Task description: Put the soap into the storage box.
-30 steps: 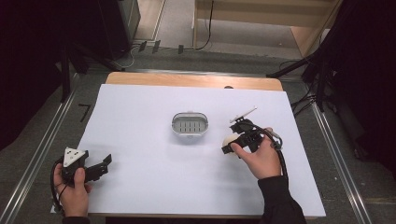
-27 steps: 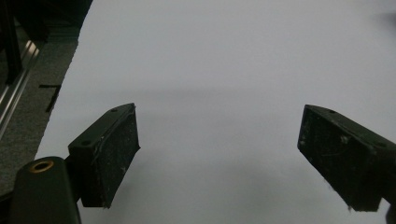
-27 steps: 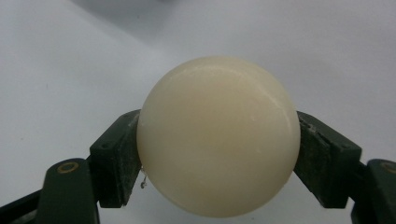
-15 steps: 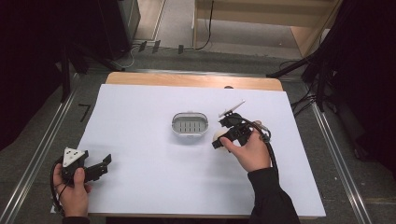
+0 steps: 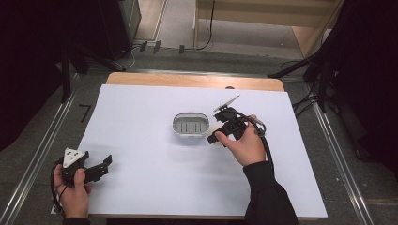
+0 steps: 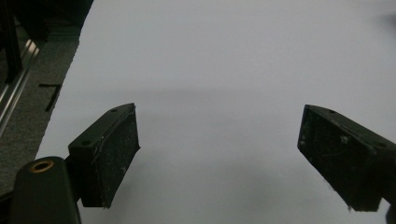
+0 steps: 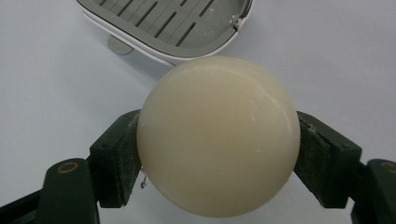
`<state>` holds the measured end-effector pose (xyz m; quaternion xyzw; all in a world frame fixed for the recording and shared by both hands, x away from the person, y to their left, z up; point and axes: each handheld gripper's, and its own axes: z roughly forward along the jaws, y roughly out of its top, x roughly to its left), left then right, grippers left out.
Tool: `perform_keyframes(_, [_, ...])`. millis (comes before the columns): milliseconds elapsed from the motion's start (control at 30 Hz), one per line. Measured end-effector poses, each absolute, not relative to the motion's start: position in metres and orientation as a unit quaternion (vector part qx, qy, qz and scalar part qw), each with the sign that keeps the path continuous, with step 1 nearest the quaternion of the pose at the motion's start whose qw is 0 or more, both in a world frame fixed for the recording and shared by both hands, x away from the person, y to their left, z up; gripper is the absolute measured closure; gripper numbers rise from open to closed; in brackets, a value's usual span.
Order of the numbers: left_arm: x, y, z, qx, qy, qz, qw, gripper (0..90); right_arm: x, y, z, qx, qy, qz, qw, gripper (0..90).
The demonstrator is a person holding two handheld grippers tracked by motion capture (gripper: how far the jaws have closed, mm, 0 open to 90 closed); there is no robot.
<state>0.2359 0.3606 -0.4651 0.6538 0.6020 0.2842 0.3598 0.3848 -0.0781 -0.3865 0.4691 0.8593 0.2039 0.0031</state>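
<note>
Soap (image 7: 218,135), a round cream-coloured bar, sits clamped between the jaws of the right gripper (image 5: 217,134), both pads pressed against its sides in the right gripper view, so the pick-up part of the work looks done. In the high view the bar (image 5: 214,129) is held just off the right end of the soap dish (image 5: 190,127), a small oval grey-and-white dish with a slotted drain tray, which stands near the middle of the white sheet covering the tabletop (image 5: 155,178). The right gripper view puts the dish (image 7: 163,25) just beyond the bar, its slots bare and nothing lying in it. Judging by that, what is left is the carry over the rim, the lowering onto the slotted tray and the release; the bar is close to the dish but not yet above it, as far as the high view lets me tell. The left gripper (image 5: 104,164) rests in the person's left hand (image 5: 70,187) at the near left corner of the sheet, well apart from the dish, its jaws standing wide with only bare white sheet between them in the left gripper view; it appears to have no part in this step. No brand, label or writing can be read on the bar, the dish or the grippers; the bar's face is smooth and unstamped where it shows.
</note>
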Motion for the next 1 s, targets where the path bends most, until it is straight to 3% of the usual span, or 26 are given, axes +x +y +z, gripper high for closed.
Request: perform_keyframes(1000, [0.236, 0.361, -0.465, 0.652, 0.603, 0.283, 0.362, 13.6, 0.407, -0.043, -0.382, 0.457, 0.867, 0.197, 0.001, 24.8])
